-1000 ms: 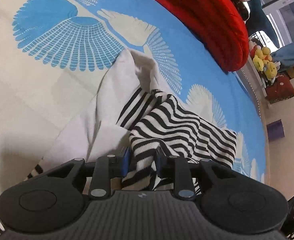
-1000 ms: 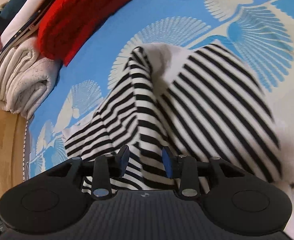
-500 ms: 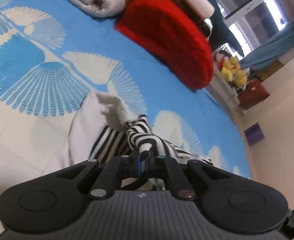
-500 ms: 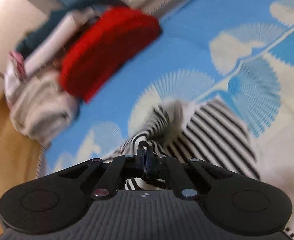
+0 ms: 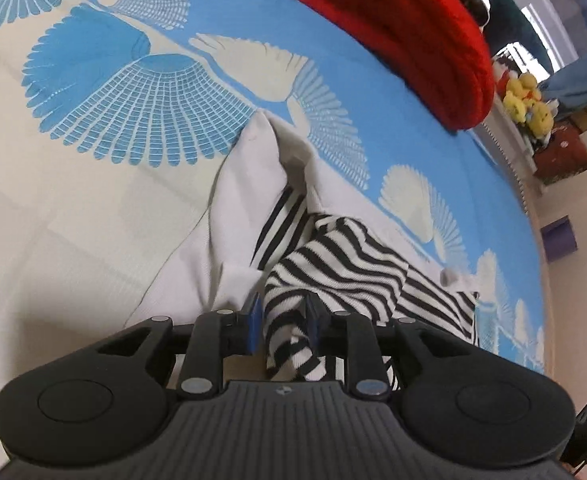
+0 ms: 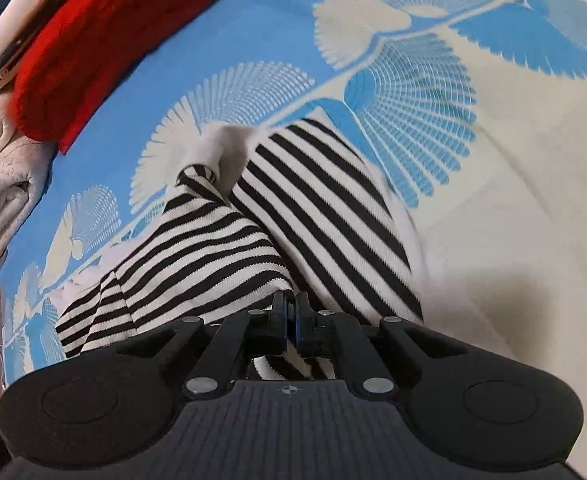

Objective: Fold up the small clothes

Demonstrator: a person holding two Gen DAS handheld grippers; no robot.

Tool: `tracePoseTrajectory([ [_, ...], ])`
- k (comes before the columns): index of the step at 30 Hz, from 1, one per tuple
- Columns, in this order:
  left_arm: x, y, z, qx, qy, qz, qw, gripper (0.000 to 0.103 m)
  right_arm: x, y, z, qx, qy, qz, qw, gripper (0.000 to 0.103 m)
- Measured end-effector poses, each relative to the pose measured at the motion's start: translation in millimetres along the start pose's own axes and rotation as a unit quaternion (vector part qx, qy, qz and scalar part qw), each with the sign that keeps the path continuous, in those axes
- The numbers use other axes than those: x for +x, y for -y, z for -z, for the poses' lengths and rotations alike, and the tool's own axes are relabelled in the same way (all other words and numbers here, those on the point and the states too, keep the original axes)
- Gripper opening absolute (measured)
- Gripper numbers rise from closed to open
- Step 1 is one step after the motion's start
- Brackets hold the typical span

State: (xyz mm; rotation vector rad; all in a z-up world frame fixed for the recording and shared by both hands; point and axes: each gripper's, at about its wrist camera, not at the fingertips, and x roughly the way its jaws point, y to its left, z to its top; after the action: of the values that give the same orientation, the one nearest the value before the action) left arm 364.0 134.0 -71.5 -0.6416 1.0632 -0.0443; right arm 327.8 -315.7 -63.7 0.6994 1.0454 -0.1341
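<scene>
Right gripper [image 6: 289,312] clenched on striped garment [image 6: 221,248], left gripper [image 5: 282,314] just reopened, loose around a fold of it, garment rumpled on blue-and-cream bedspread [image 5: 105,168], red knit [image 5: 409,36] beyond.

Open bedspread [image 5: 73,208] lies flat and bare to the left of the striped garment [image 5: 333,256] in the left wrist view, and to its right in the right wrist view, free for a gripper. Beyond it, a red knit [image 5: 405,32] and folded whites [image 6: 1,184] block the far edge.
</scene>
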Motion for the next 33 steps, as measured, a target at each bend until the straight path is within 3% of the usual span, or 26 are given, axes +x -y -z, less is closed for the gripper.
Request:
tracePoseTrajectory([
  [3, 10, 3, 4, 0.012, -0.02, -0.001, 0.9997, 0.003, -3, 0, 0, -0.007, 0.009, 0.005, 1.0, 0.001],
  [6, 13, 4, 4, 0.036, -0.016, -0.052, 0.9979, 0.003, 4, 5, -1, 0.011, -0.017, 0.021, 1.0, 0.001],
  [11, 15, 1, 1, 0.037, -0.033, -0.059, 0.997, 0.01, 8, 7, -5, 0.015, -0.019, 0.035, 0.999, 0.004],
  [13, 3, 9, -1, 0.054, 0.003, -0.057, 0.9969, 0.01, 6, 2, -7, 0.0, -0.02, 0.027, 0.999, 0.005],
  [16, -16, 31, 2, 0.12, 0.058, -0.015, 0.991, 0.01, -6, -3, -9, -0.017, 0.014, 0.027, 0.999, 0.016],
  [18, -19, 37, 4, 0.133, 0.05, 0.04, 0.989, 0.01, -19, -14, -7, -0.048, 0.054, 0.027, 0.997, 0.017],
  [21, -10, 34, 7, 0.129, 0.018, 0.065, 0.9894, 0.01, -31, -23, -2, -0.063, 0.079, -0.001, 0.995, 0.017],
  [23, 5, 29, 10, 0.133, -0.026, 0.041, 0.9899, 0.01, -31, -26, 2, -0.061, 0.074, -0.029, 0.995, 0.017],
  [26, 31, 10, 18, 0.131, -0.079, -0.069, 0.9858, 0.008, -7, -25, 5, -0.043, 0.007, -0.055, 0.998, 0.017],
  [29, 30, 11, 20, 0.14, -0.078, -0.07, 0.9845, 0.007, 24, -15, 12, -0.031, -0.054, 0.009, 0.998, 0.016],
  [33, 25, 25, 23, 0.188, -0.064, -0.063, 0.9781, 0.01, 34, -15, 10, -0.033, -0.059, 0.014, 0.998, 0.016],
])
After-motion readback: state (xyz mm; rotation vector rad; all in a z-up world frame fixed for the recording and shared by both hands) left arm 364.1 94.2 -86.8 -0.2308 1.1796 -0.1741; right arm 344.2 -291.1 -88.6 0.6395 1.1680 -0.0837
